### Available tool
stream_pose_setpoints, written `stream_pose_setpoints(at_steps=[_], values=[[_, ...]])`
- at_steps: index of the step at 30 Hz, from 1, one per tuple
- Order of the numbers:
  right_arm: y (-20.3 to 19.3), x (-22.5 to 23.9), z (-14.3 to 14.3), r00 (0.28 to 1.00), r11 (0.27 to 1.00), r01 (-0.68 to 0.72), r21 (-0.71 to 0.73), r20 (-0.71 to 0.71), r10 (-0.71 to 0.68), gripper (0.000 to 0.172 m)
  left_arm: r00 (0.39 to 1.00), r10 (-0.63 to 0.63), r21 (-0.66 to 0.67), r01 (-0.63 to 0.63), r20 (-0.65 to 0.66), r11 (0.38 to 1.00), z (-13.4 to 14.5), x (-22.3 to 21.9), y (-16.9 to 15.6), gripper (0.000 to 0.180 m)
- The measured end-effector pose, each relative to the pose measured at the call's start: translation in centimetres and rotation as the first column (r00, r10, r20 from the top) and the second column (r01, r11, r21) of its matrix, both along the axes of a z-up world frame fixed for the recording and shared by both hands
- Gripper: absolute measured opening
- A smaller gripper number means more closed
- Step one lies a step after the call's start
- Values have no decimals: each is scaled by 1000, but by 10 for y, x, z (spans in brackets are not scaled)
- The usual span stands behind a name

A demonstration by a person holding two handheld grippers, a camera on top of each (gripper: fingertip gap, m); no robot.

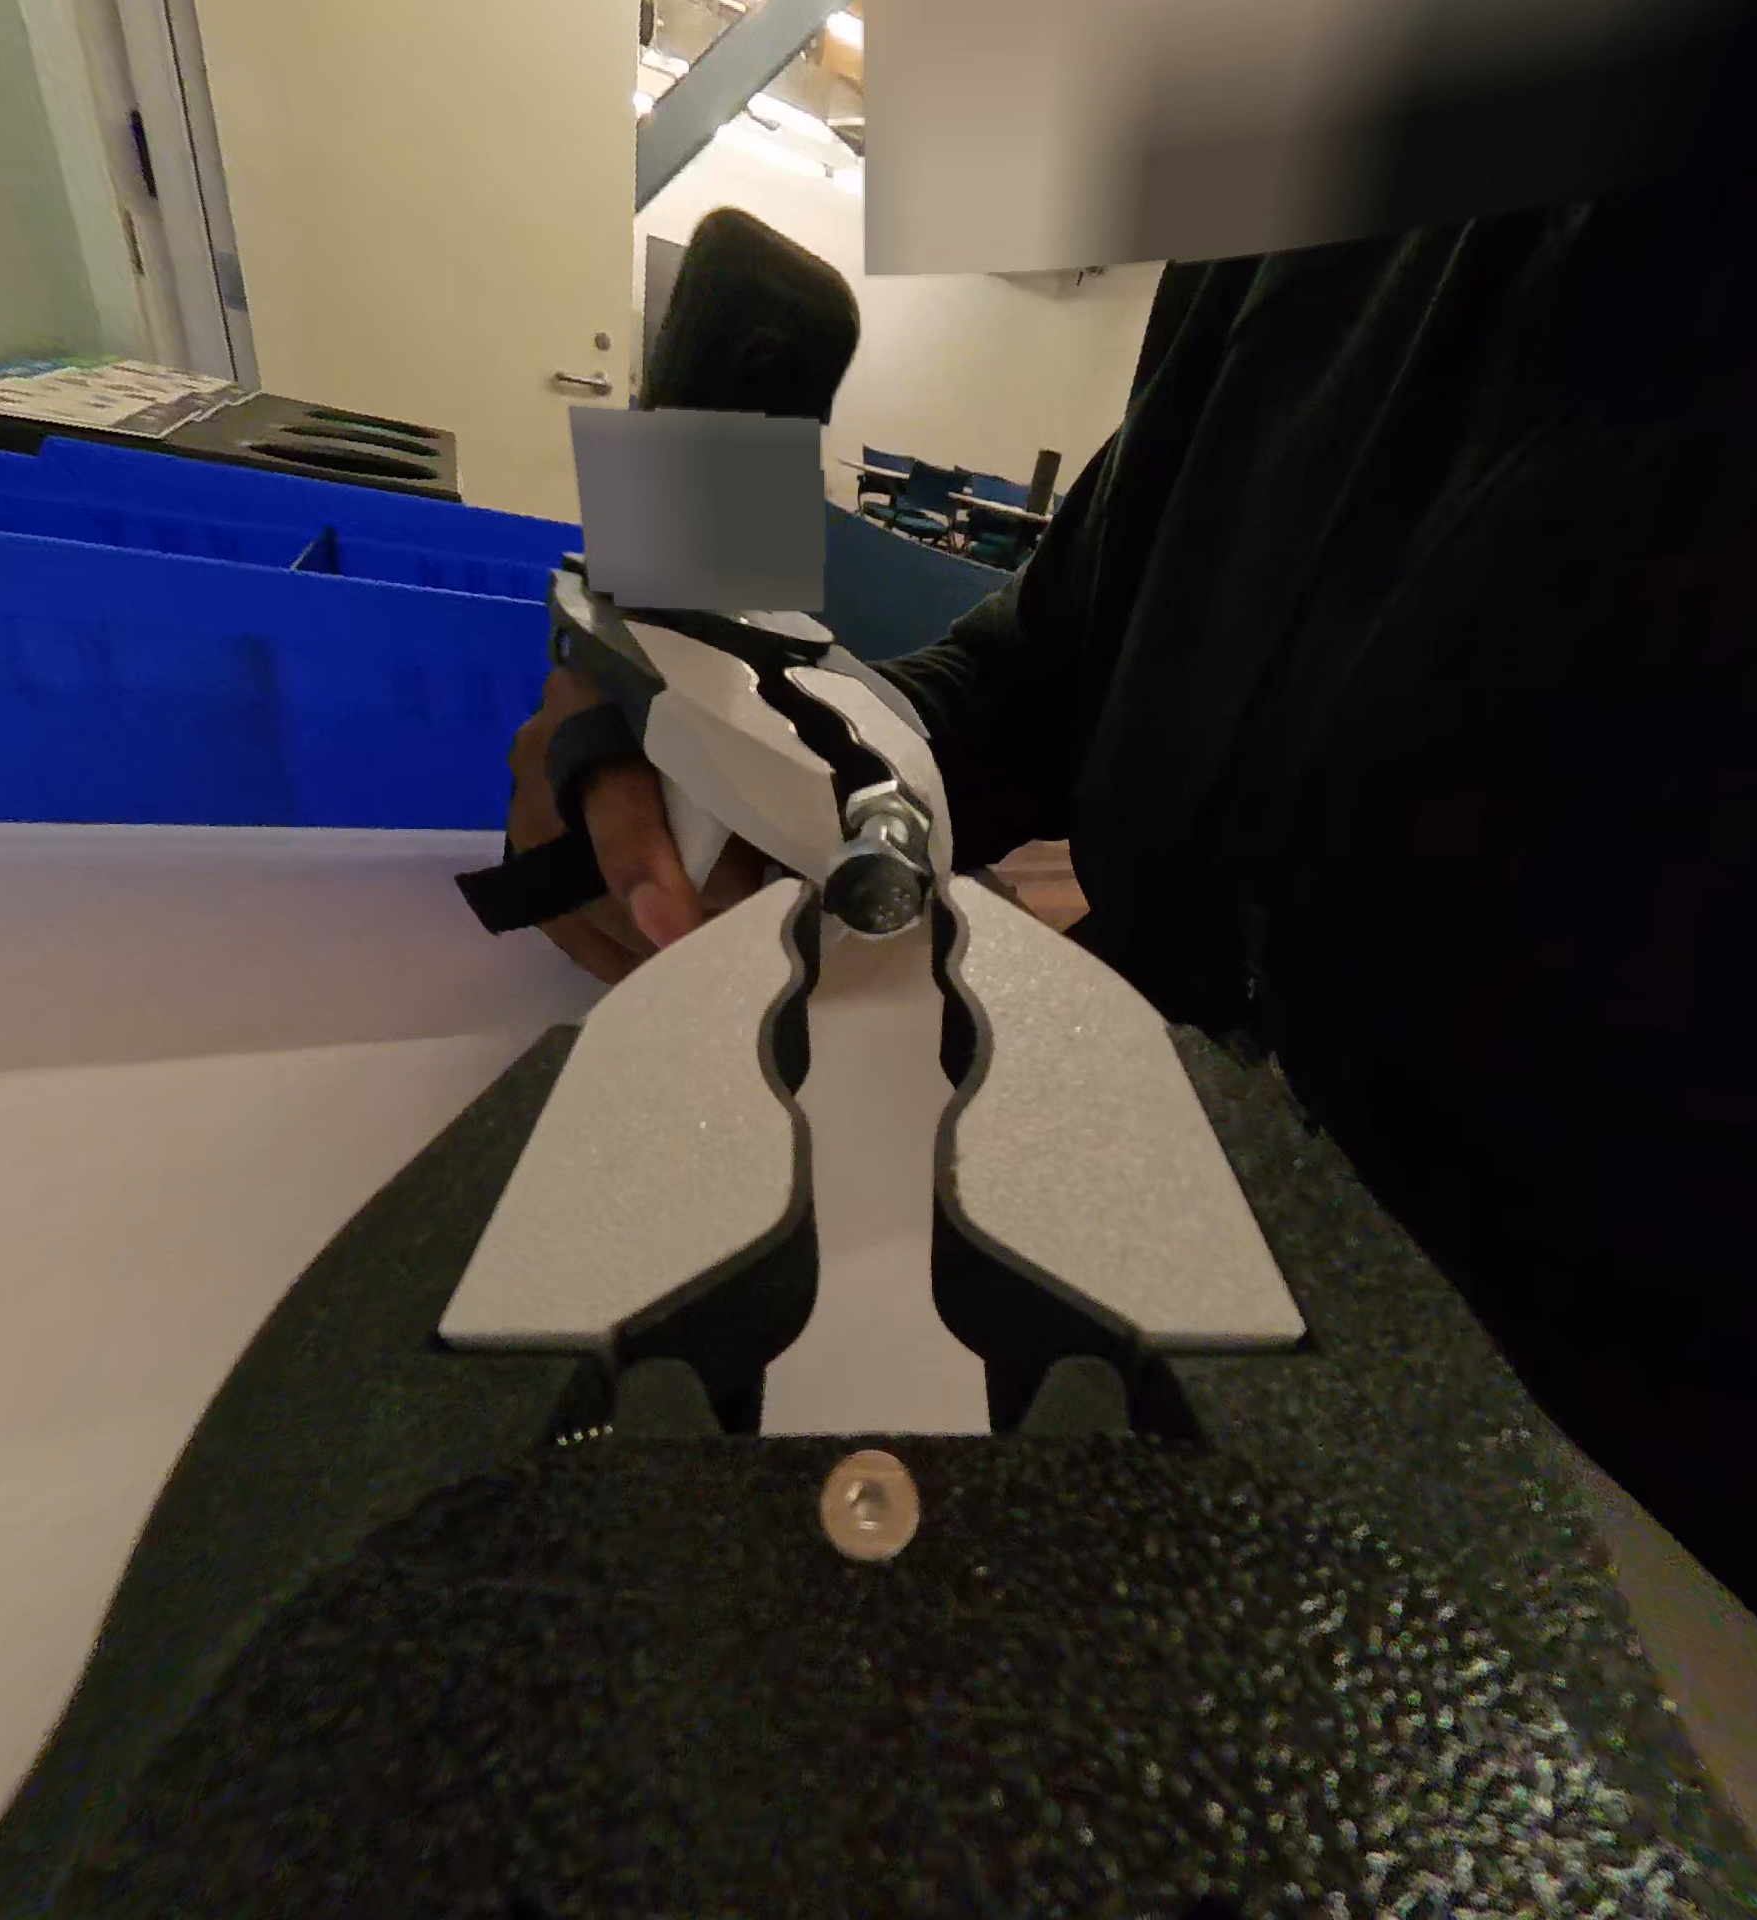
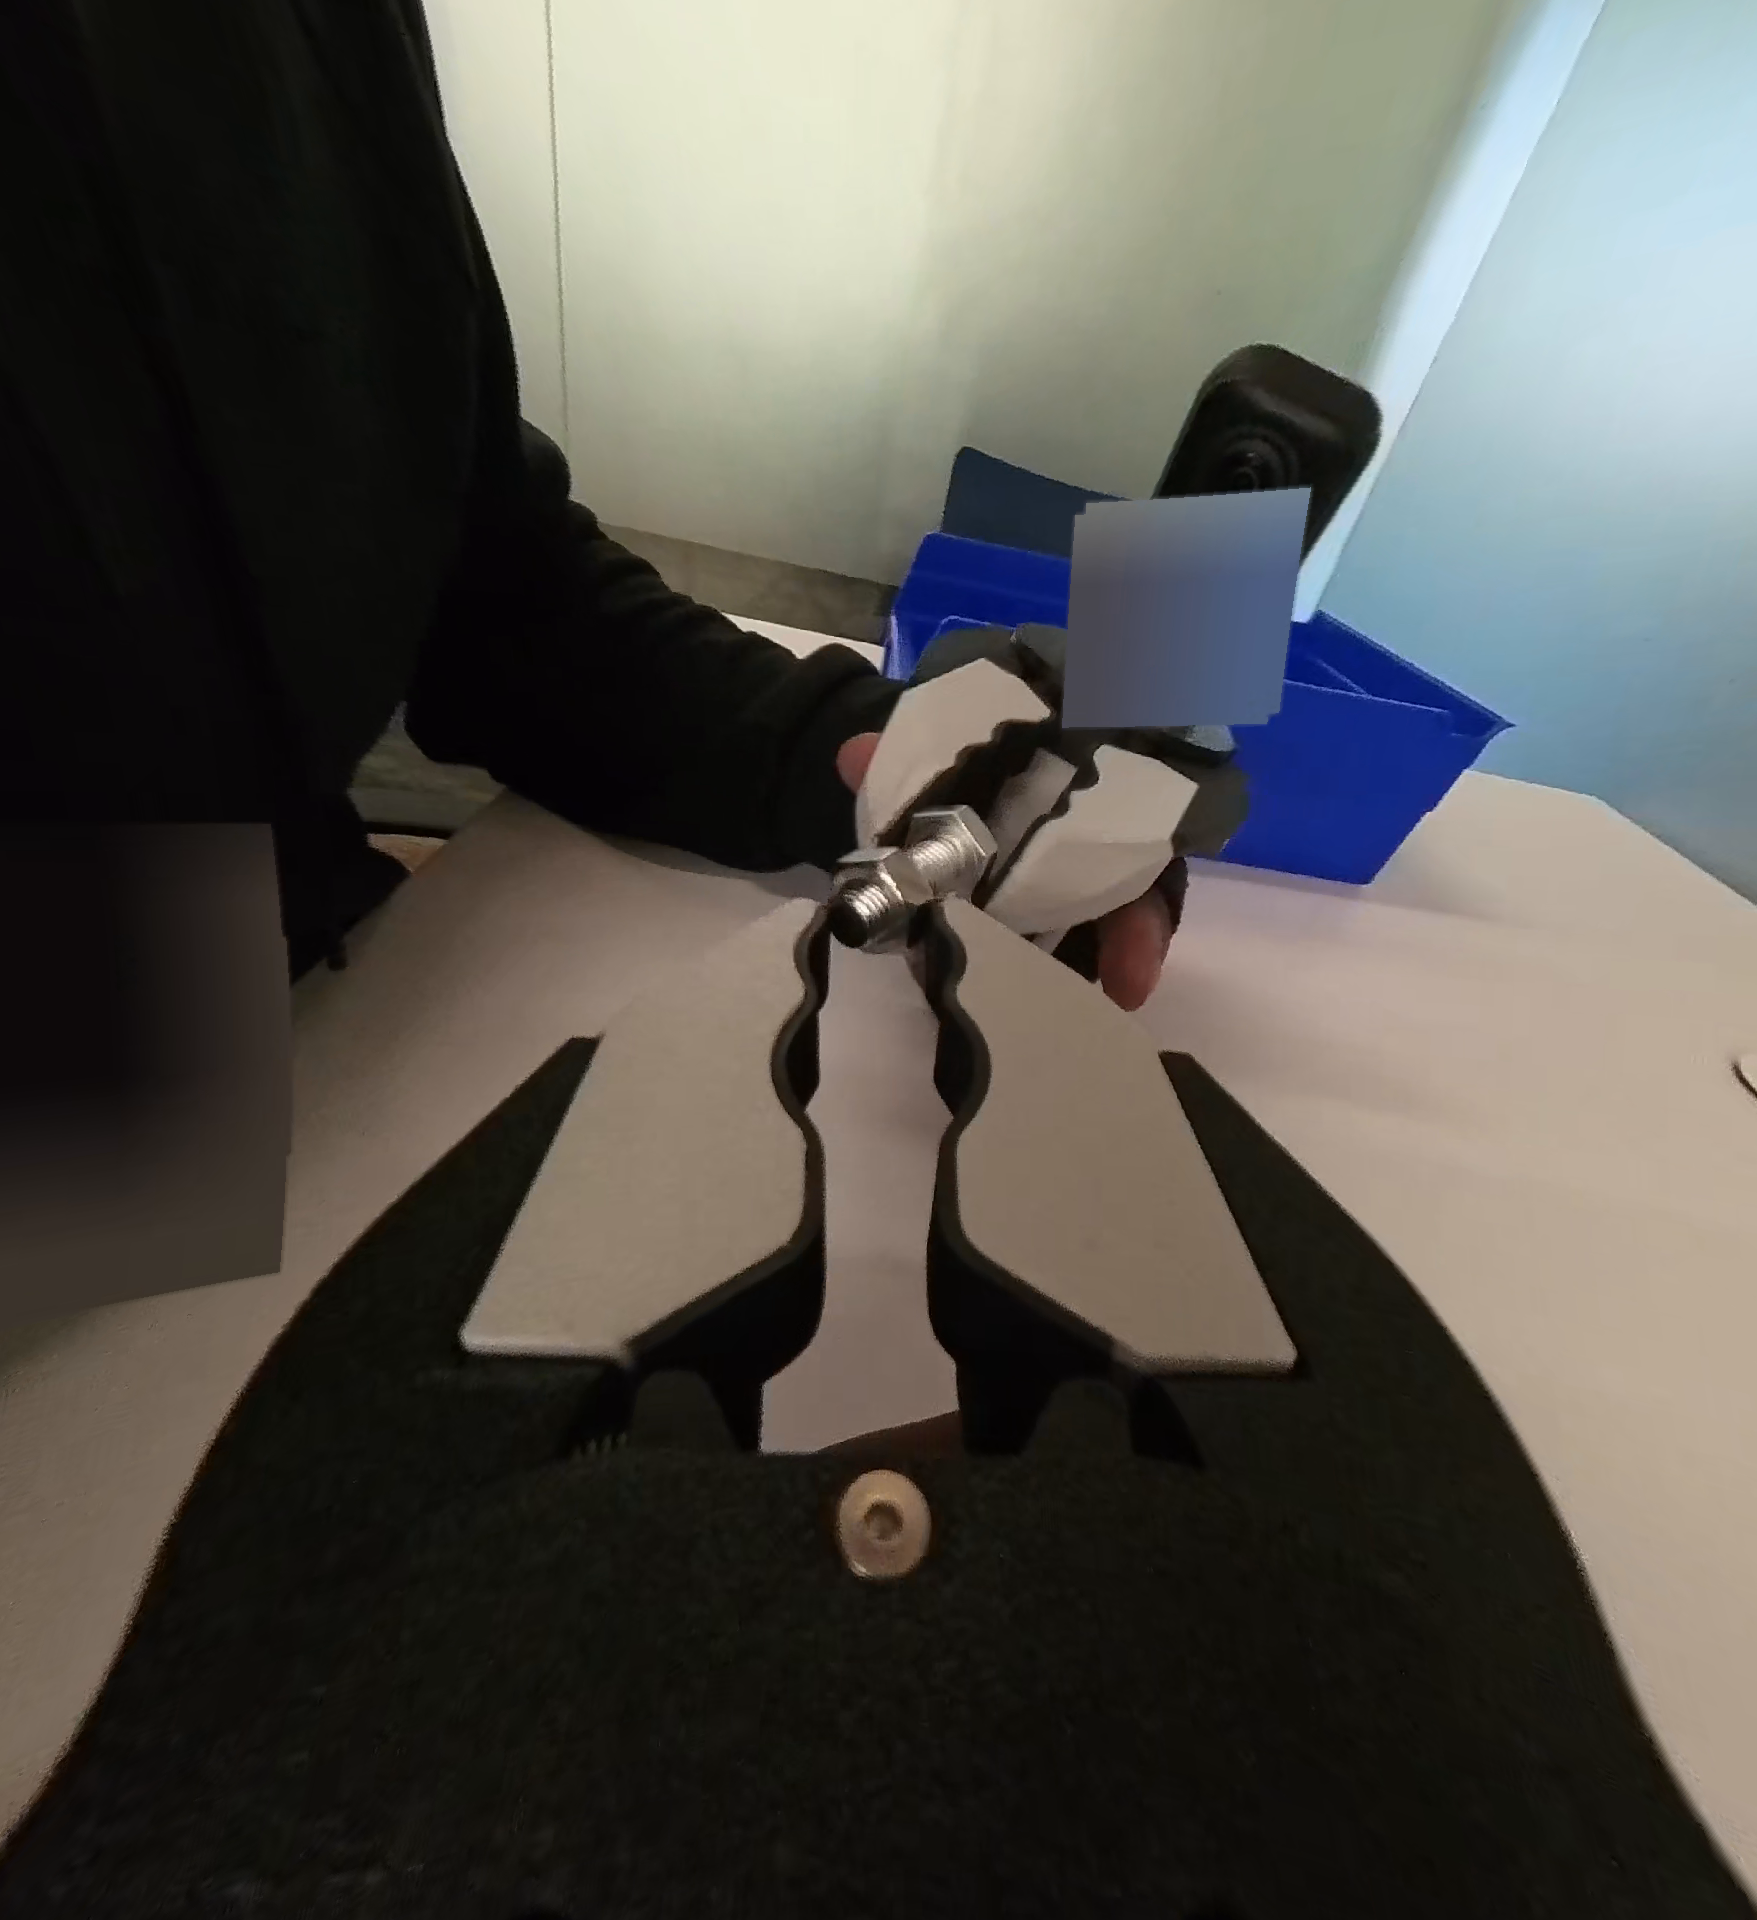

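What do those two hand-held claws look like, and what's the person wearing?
Left gripper and right gripper match: grainy black bodies, two flat pale-grey fingers with wavy black inner edges, a silver screw behind them, a black camera on top. The person wears black sleeves.

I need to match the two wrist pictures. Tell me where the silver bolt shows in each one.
Left wrist view: the bolt sits at centre, dark head toward the camera, at the left gripper.
Right wrist view: the bolt sits at centre, threaded end and nut toward the camera, at the right gripper.
Shared landmark: the blue bin.
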State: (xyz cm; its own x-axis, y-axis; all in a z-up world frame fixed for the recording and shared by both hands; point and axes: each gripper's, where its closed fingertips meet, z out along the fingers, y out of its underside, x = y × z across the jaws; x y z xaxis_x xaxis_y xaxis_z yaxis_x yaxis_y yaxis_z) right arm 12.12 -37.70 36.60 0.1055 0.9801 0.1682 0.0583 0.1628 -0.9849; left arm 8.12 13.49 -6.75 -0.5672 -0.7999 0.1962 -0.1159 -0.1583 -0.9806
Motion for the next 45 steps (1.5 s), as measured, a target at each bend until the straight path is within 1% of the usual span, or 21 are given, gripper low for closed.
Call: stream_pose_setpoints(at_steps=[11, 14, 15, 17, 20, 22, 24, 26, 28, 30, 33, 34, 36, 37, 38, 39, 40, 41, 42, 43, 45], values=[[-5, -1, -2, 999, 998, -46, -32, -6, 46, 17, 1000, -1, 44, 1, 16, 999, -2, 2, -8, 17], [12, 3, -5, 998, 996, 59, -62, 8, -59, 18, 992, 116, 90, -120, 51, 989, 0, 8, 7, 17], [19, 6, -5, 995, 990, 103, -98, 12, -102, 18, 981, 179, 125, -187, 69, 974, 0, 9, 15, 17], [29, 10, -4, 990, 968, 137, -208, 8, -139, 33, 949, 289, 186, -308, 124, 933, 4, 11, 29, 17], [30, 9, 2, 992, 911, 85, -403, -51, -115, 46, 904, 374, 251, -419, 206, 873, 11, 12, 39, 16], [30, 9, 9, 987, 855, 22, -519, -124, -101, 49, 888, 400, 311, -455, 226, 834, 8, 14, 42, 17], [34, 10, 14, 977, 800, -20, -599, -183, -112, 44, 884, 407, 367, -466, 230, 805, 4, 15, 42, 17], [41, 12, 10, 973, 757, -8, -654, -180, -146, 33, 887, 398, 393, -460, 233, 796, 1, 16, 40, 17], [40, 13, 8, 975, 748, -12, -664, -175, -140, 20, 891, 388, 393, -453, 238, 800, 1, 16, 38, 17], [41, 13, 6, 976, 749, 12, -663, -154, -152, 18, 891, 392, 387, -453, 229, 803, 1, 16, 38, 17], [43, 15, 5, 979, 825, 94, -558, -98, -178, 18, 900, 396, 323, -436, 184, 840, 0, 17, 39, 17], [43, 16, 5, 977, 874, 147, -464, -72, -202, 18, 902, 402, 279, -430, 155, 859, 0, 18, 40, 17], [43, 19, 8, 958, 952, 281, -124, -18, -286, 17, 914, 394, 167, -404, 93, 899, 0, 20, 41, 17], [41, 19, 9, 942, 938, 334, 90, -3, -335, 18, 921, 381, 115, -388, 78, 914, 1, 21, 40, 17], [39, 19, 10, 926, 894, 364, 262, 0, -377, 18, 927, 367, 79, -372, 72, 925, 2, 21, 39, 17], [38, 19, 10, 916, 868, 379, 321, 2, -400, 18, 930, 361, 64, -366, 73, 929, 3, 21, 38, 17], [39, 19, 10, 919, 888, 381, 257, 4, -395, 18, 928, 365, 70, -370, 77, 926, 3, 21, 38, 17], [39, 19, 11, 929, 921, 368, 126, -7, -370, 22, 926, 367, 86, -374, 89, 924, 3, 21, 38, 17], [42, 19, 13, 936, 936, 350, -20, -26, -351, 35, 925, 366, 101, -376, 105, 921, 5, 20, 37, 17], [44, 20, 16, 944, 936, 315, -157, -48, -326, 45, 923, 366, 113, -379, 120, 918, 7, 19, 37, 17], [43, 22, 20, 961, 902, 190, -389, -116, -252, 47, 919, 369, 140, -387, 138, 912, 9, 16, 37, 16]])
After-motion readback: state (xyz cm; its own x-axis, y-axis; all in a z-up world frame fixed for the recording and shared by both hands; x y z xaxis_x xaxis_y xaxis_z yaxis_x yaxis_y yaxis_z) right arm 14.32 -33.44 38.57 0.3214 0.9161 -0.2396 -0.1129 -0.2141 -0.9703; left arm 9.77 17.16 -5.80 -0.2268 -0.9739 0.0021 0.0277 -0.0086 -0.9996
